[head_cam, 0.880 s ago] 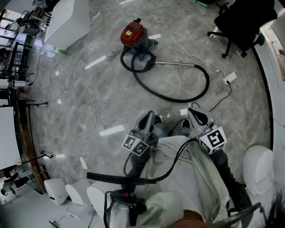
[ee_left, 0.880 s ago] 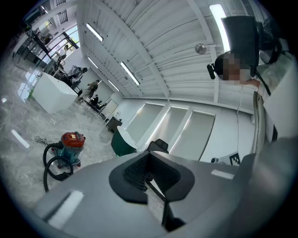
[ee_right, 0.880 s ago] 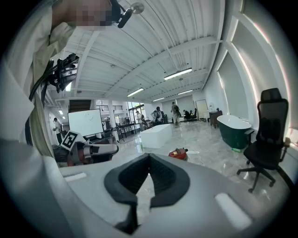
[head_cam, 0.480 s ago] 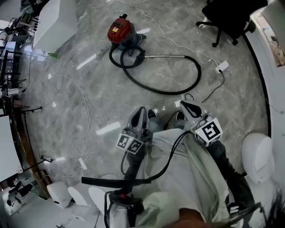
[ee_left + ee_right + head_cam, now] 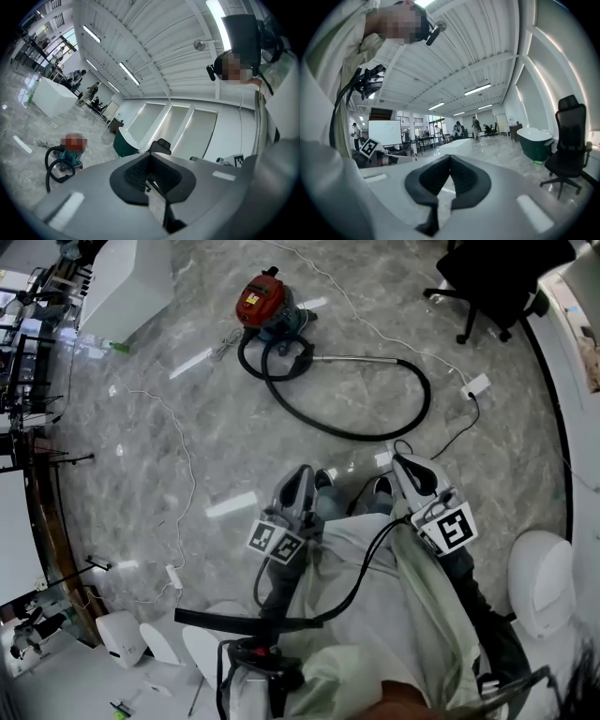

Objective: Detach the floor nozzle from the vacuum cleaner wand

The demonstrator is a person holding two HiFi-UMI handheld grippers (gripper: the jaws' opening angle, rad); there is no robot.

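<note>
Little has changed: left tool (image 5: 302, 474) and right tool (image 5: 405, 463) stay pressed together, empty, well short of the vacuum cleaner (image 5: 262, 301); detaching not begun.

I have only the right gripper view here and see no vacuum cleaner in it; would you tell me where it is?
Observer: In the head view the red vacuum cleaner sits on the floor, some way ahead of the person.
Operator: Thank you. Where does the wand lie?
Observer: The metal wand lies flat beside the vacuum cleaner, joined to a black hose that curves back to it.
Operator: And the left gripper?
Observer: In its own view the left gripper is shut, with nothing between its jaws.
</note>
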